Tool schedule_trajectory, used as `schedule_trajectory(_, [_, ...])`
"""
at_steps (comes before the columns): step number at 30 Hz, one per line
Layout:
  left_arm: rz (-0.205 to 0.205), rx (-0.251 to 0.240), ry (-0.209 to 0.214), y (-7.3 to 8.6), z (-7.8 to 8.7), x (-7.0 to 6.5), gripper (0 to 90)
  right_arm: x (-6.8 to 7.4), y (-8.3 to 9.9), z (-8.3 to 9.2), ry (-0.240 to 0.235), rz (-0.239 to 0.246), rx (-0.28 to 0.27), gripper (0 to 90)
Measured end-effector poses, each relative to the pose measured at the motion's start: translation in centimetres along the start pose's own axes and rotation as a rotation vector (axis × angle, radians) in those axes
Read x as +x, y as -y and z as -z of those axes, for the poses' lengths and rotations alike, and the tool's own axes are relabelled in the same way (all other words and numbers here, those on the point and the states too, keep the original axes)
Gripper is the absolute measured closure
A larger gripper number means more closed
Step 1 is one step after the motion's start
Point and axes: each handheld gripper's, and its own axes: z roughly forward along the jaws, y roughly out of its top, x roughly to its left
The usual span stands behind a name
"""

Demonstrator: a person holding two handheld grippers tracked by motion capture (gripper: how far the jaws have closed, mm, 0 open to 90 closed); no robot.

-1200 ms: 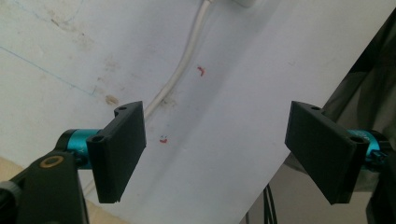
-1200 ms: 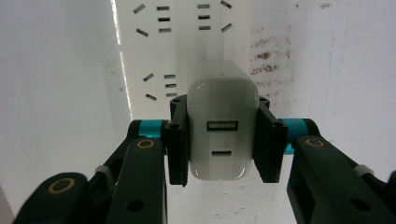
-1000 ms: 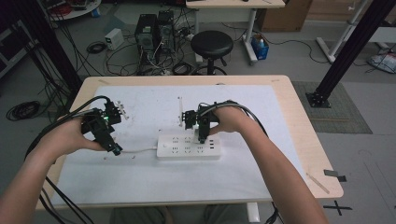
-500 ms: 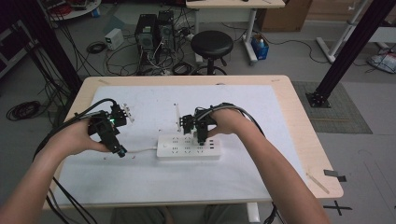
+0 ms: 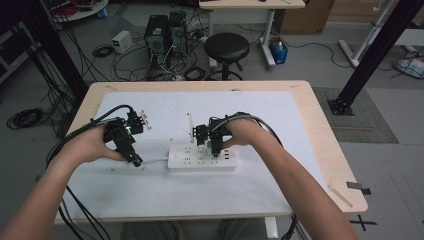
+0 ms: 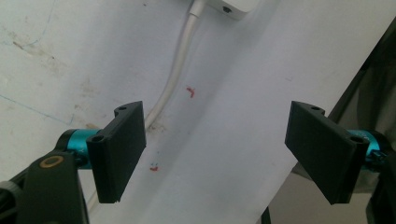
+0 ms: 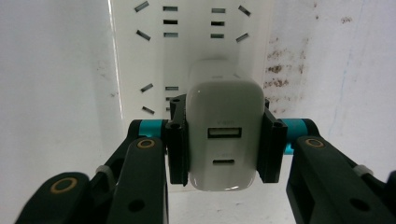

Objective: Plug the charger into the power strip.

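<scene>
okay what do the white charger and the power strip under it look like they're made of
The charger, clamped in the right tool: likely smooth glossy plastic, with soft highlights along its rounded edges. The power strip: probably matte white hard plastic, evenly lit without glare, with cleanly moulded socket slots.

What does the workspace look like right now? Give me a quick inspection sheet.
Surface: white sheet over the wooden table; faint stains and small red marks.
Job's things: white power strip lying flat; white USB charger held above its sockets.
Clutter: nothing seen on the sheet.
Grippers: right gripper shut on the charger's sides; left gripper open, nothing between its jaws, beside the strip's cable end.
Cables: strip's white cord runs along the sheet; black gripper cables trail off the table.
Surroundings: black stool, computer towers, floor cables.
</scene>
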Motion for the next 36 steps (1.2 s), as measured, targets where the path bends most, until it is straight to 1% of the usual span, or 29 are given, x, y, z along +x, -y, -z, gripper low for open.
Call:
schedule_trajectory(1, [0.01,-0.007,-0.001,-0.1,-0.1,0.0,20.4,-0.1,0.2,-0.1,-0.006,-0.01,-0.019,62.8])
schedule_trajectory(2, [0.006,-0.005,0.002,-0.1,-0.2,0.0,20.5,-0.1,0.3,-0.1,-0.012,-0.01,-0.024,62.8])
schedule_trajectory(4, [-0.007,0.007,0.004,-0.3,-0.3,0.0,20.5,-0.1,0.2,-0.1,-0.004,-0.004,-0.023,62.8])
schedule_trajectory(6, [-0.004,0.006,0.005,-0.5,-0.5,0.1,20.5,-0.1,0.1,-0.1,-0.002,0.004,-0.013,62.8])
schedule_trajectory(7, [-0.002,0.006,0.005,-0.6,-0.5,0.1,20.5,-0.1,0.0,-0.1,-0.007,-0.002,-0.012,62.8])
schedule_trajectory(8, [-0.001,0.001,0.008,-0.6,-0.5,0.1,20.5,-0.2,0.1,-0.2,-0.004,0.01,-0.011,62.8])
schedule_trajectory(9, [-0.01,0.007,0.006,-0.7,-0.4,0.1,20.5,-0.1,0.0,-0.2,-0.005,0.003,-0.007,62.8])
schedule_trajectory(10, [-0.01,0.007,0.005,-0.8,-0.3,0.1,20.5,-0.1,0.1,-0.2,-0.005,0.007,-0.012,62.8])
schedule_trajectory(11, [-0.009,0.0,0.006,-0.9,-0.4,0.1,20.5,-0.1,0.1,-0.2,-0.003,-0.003,-0.014,62.8])
schedule_trajectory(13, [-0.01,0.003,0.008,-1.1,-0.5,0.2,20.5,-0.1,-0.1,-0.2,-0.006,-0.003,-0.003,62.7])
schedule_trajectory(15, [-0.015,0.005,0.012,-1.2,-0.7,0.3,20.5,-0.1,-0.4,-0.3,-0.01,0.008,0.014,62.7])
schedule_trajectory(18, [-0.01,0.001,0.016,-1.4,-1.0,0.2,20.5,-0.2,-0.6,-0.4,-0.012,0.008,0.026,62.7])
schedule_trajectory(19, [-0.01,0.001,0.016,-1.4,-1.0,0.2,20.5,-0.1,-0.5,-0.5,-0.007,0.007,0.022,62.6])
schedule_trajectory(20, [-0.022,0.003,0.015,-1.4,-0.9,0.2,20.5,-0.1,-0.4,-0.5,-0.008,0.004,0.013,62.7])
schedule_trajectory(21, [-0.023,-0.001,0.017,-1.4,-0.9,0.2,20.5,-0.1,-0.4,-0.5,-0.011,0.001,0.01,62.6])
schedule_trajectory(22, [-0.02,-0.001,0.015,-1.3,-0.9,0.2,20.5,-0.1,-0.4,-0.6,-0.011,-0.001,0.01,62.6])
schedule_trajectory(24, [-0.016,-0.006,0.012,-1.2,-0.8,0.2,20.5,-0.3,-0.3,-0.6,-0.013,0.016,0.002,62.4])
schedule_trajectory(25, [-0.014,-0.007,0.011,-1.1,-0.8,0.3,20.5,-0.3,-0.3,-0.6,-0.018,0.016,0.002,62.1])
schedule_trajectory(26, [-0.017,-0.006,0.012,-1.1,-0.7,0.4,20.5,-0.5,-0.1,-0.6,-0.028,0.001,-0.023,61.8])
schedule_trajectory(27, [-0.009,-0.008,0.012,-1.0,-0.7,0.3,20.4,-0.7,0.3,-0.6,-0.041,-0.007,-0.045,61.1])
schedule_trajectory(28, [-0.015,-0.006,0.008,-0.9,-0.6,0.4,20.5,-0.8,0.8,-0.4,-0.063,-0.035,-0.091,53.7])
schedule_trajectory(29, [-0.016,-0.01,0.003,-0.8,-0.4,0.5,20.5,-1.1,1.5,0.0,-0.097,-0.069,-0.148,47.4])
schedule_trajectory(30, [-0.011,-0.019,0.001,-0.7,-0.3,0.6,20.4,-1.4,2.3,0.7,-0.085,-0.107,-0.208,39.3])
schedule_trajectory(31, [0.0,-0.027,-0.002,-0.5,-0.2,0.7,20.4,-1.7,3.2,1.4,-0.079,-0.164,-0.242,34.4])
schedule_trajectory(32, [0.004,-0.027,-0.009,-0.4,-0.1,0.8,18.9,-1.9,4.1,2.0,-0.08,-0.206,-0.266,30.0])
schedule_trajectory(33, [0.005,-0.027,-0.02,-0.3,0.1,0.9,17.8,-1.8,5.0,2.8,-0.065,-0.253,-0.267,26.4])
schedule_trajectory(34, [0.015,-0.034,-0.026,-0.2,0.2,0.9,17.8,-1.8,6.0,3.4,-0.051,-0.287,-0.262,22.4])
schedule_trajectory(35, [0.013,-0.043,-0.028,0.0,0.4,0.9,17.8,-1.7,6.9,4.0,-0.041,-0.314,-0.264,21.9])
schedule_trajectory(36, [0.023,-0.056,-0.029,0.1,0.5,0.9,17.8,-1.5,8.0,4.5,-0.038,-0.341,-0.254,21.8])
